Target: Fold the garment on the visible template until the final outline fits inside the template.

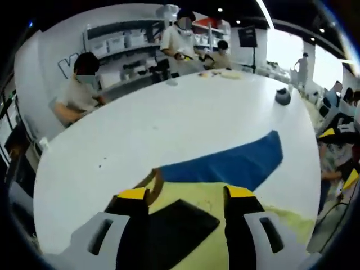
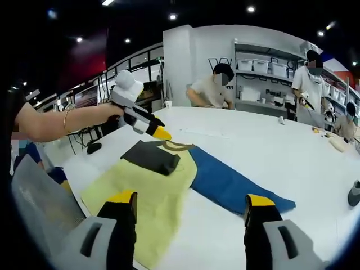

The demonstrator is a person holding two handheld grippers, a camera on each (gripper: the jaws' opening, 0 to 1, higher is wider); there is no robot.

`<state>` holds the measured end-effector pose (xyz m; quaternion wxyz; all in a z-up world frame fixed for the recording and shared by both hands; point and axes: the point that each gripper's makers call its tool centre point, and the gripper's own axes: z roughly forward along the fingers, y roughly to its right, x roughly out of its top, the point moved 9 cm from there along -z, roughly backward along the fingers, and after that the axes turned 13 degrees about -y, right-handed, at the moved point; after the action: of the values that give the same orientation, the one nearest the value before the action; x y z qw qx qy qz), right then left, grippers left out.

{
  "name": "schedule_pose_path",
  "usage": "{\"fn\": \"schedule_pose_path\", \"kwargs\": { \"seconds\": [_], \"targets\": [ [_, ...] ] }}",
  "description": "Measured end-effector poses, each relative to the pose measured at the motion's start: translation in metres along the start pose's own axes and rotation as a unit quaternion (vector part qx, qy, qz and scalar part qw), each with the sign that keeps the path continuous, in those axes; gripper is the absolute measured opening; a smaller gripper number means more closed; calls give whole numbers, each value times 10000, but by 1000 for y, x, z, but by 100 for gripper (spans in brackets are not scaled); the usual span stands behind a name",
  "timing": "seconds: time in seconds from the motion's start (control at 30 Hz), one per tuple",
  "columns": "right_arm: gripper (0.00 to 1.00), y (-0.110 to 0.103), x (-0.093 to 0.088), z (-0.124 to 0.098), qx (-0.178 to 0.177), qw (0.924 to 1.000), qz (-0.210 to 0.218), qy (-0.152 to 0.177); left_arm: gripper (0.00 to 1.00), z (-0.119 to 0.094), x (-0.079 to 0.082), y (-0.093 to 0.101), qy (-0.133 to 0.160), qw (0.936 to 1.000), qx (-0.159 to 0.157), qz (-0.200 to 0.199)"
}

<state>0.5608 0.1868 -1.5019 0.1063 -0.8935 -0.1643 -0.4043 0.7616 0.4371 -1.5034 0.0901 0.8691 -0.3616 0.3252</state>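
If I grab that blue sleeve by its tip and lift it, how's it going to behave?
The blue sleeve lies flat and thin on the table, so it will probably hang limp rather than hold its shape. It joins the yellow body, so lifting may drag that along. The black template rests on the body and might shift.

White table (image 2: 292,163) under yellow-blue garment (image 2: 169,183)

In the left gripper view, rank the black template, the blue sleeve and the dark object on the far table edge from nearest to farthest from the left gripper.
From the left gripper:
1. black template, between its jaws.
2. blue sleeve, just ahead, right.
3. dark object, far right table edge.
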Motion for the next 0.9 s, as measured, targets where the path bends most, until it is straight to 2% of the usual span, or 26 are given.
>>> {"fn": "schedule_pose_path", "kwargs": {
  "seconds": [0.1,0.13,0.23,0.3,0.37,0.4,0.43,0.5,0.57,0.9],
  "targets": [
    [78,1,1,3,-34,10000,-86,-38,63,-6,-2,-6,-10,9999,101,83],
    [78,2,2,7,-24,9999,-110,-72,65,-11,-3,-7,107,9999,71,30],
    [76,3,6,9,-69,9999,-89,-6,73,-26,-8,-3,150,9998,-92,-99],
    [75,1,10,13,-57,9999,-120,70,78,-36,-11,-4,219,9997,-2,-44],
    [73,-1,15,23,10,9997,-233,69,82,-54,-15,-5,376,9991,198,42],
    [73,-4,17,27,19,9995,-304,37,84,-58,-16,-6,475,9986,222,33],
    [73,-6,18,28,22,9994,-346,38,86,-62,-20,-6,458,9987,208,2],
    [71,-12,22,37,93,9989,-466,62,89,-64,-23,-6,457,9987,202,-2],
    [70,-16,26,45,191,9984,-518,93,90,-63,-24,-15,428,9988,215,-40],
    [65,-37,43,81,479,9935,-1027,-45,99,-66,-35,-18,415,9987,275,-125]
  ]
}}
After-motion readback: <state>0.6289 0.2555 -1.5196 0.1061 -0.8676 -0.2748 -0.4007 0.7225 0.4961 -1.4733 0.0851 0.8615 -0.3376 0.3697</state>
